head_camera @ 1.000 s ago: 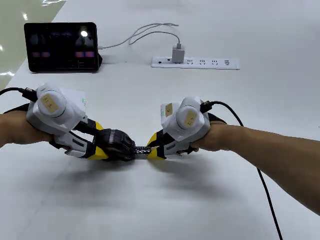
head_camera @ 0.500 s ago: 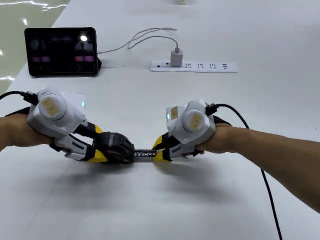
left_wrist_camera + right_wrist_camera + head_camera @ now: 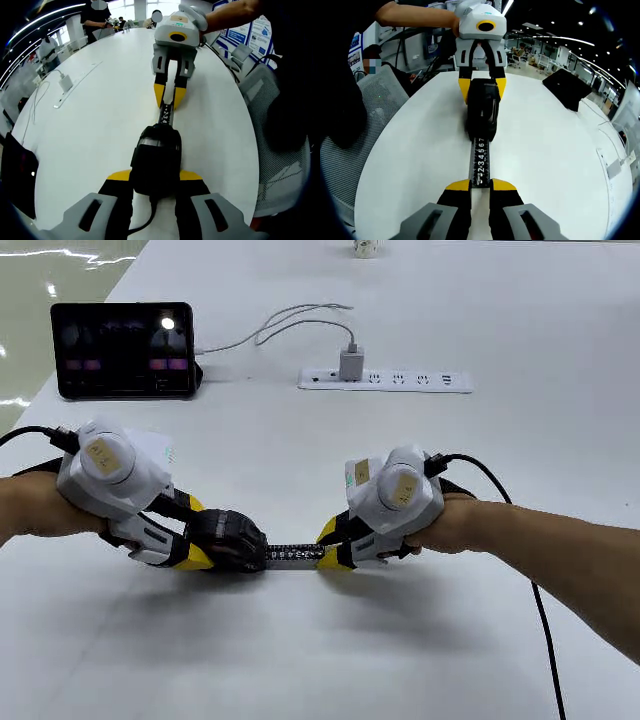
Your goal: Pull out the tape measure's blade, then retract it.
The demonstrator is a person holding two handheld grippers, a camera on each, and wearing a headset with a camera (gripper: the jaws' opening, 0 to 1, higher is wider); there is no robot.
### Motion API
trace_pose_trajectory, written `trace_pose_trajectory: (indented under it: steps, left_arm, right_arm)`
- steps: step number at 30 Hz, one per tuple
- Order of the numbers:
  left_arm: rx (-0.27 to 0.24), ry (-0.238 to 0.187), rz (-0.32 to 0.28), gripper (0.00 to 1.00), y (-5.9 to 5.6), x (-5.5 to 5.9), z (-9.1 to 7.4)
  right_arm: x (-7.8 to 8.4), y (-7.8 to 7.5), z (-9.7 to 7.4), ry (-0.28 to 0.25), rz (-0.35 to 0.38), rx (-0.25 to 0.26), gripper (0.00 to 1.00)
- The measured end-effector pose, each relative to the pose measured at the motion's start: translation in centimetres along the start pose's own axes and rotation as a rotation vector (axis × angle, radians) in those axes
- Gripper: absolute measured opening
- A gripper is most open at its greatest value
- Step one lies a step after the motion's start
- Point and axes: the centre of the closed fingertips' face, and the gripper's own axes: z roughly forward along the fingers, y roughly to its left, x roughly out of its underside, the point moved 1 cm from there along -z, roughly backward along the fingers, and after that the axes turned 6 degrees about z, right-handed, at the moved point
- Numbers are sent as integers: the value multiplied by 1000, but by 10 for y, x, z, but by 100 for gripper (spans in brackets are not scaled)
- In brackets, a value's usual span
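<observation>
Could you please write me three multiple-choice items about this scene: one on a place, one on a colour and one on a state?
1. Where is the tablet?
A) far left of the table
B) between the tongs
C) at the near edge

2. What colour is the tape case?
A) red
B) black
C) white

3. How is the blade?
A) fully inside
B) partly out, gripped by the right tongs
C) lying loose

Answers:
1 A: it stands beyond the left tongs.
2 B: both gripper views show it black.
3 B: numbered blade spans from tape case to right tongs.
</observation>
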Motion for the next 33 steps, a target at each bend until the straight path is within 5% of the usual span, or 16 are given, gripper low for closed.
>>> trace_pose_trajectory:
  steps: [8,33]
  left_arm:
    - [7,38,21,26,0,0,1]
    - [9,43,14,26,0,0,0]
  right_arm:
    - [4,1,-4,12,-3,0,9]
    - [31,-1,-28,50,11,13,9]
